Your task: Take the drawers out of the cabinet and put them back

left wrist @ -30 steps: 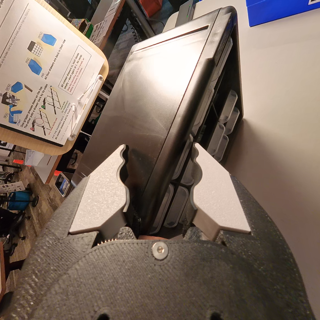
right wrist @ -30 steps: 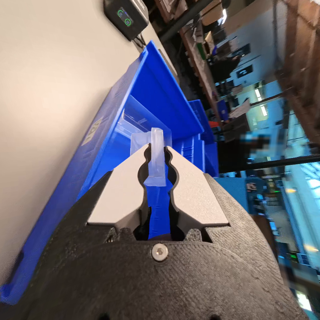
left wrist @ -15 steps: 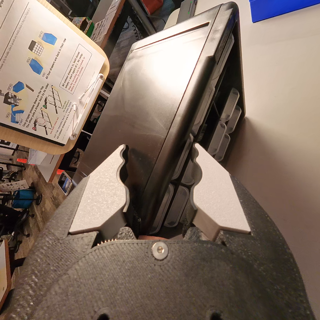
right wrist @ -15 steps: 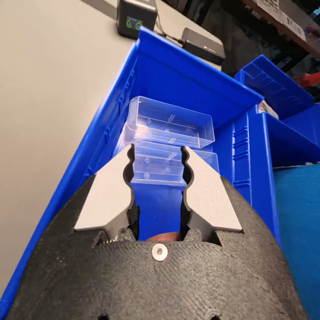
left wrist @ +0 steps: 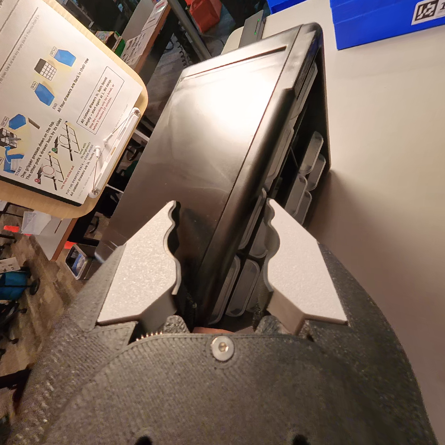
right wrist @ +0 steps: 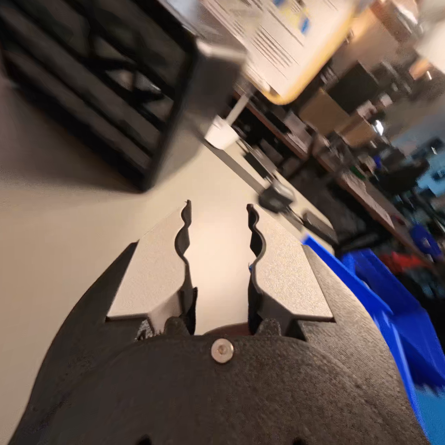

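- The left gripper (left wrist: pixel 221 243) has its fingers spread wide, straddling the top front edge of the black cabinet (left wrist: pixel 204 149) at frame centre; whether the pads press on it I cannot tell.
- Clear drawers (left wrist: pixel 243 284) sit in their slots just right of that edge.
- The right gripper (right wrist: pixel 218 243) is spread and holds nothing, over bare table (right wrist: pixel 72 240); the cabinet (right wrist: pixel 96 84) is blurred at upper left, a blue bin (right wrist: pixel 385 313) at right.
- Risk: pulling a drawer while the cabinet is only loosely steadied could slide or tip it.
- Risk: a hurried, skewed approach could miss a drawer front.
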{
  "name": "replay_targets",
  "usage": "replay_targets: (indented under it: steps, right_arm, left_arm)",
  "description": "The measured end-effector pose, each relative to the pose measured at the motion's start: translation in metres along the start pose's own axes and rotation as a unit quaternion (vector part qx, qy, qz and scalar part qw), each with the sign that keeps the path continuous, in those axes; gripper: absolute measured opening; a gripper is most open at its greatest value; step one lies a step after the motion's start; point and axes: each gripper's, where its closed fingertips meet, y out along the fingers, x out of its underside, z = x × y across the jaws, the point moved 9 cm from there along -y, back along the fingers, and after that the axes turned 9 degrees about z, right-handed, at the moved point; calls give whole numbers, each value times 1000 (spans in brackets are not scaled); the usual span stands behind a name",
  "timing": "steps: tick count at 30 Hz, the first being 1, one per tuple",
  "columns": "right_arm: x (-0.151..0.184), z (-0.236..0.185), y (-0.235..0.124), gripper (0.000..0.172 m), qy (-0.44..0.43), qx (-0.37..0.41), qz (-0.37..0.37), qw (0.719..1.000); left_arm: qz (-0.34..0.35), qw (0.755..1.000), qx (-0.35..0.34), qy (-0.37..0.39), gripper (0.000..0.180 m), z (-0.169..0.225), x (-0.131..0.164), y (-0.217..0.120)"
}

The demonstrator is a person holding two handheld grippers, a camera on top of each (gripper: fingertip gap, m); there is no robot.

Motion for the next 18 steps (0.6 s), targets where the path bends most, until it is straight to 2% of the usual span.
replay_targets:
  steps: [4,8,10,13,18]
  right_arm:
    - [-29,-75,57,41,-40,-72,116,990]
    - [-53,-115,107,40,3,-55,184,981]
    - [-62,-128,126,36,42,-38,193,980]
    - [-70,-150,144,31,177,-80,185,963]
    - [-72,-163,164,30,400,-123,175,891]
  left_arm:
    - [14,1000,12,-18,64,-2,-1,-7]
    - [9,1000,10,-18,64,-6,4,-12]
    - [10,1000,10,-21,66,-8,5,-12]
    - [12,1000,10,-23,66,-9,6,-12]
    - [14,1000,13,-23,66,-10,6,-12]
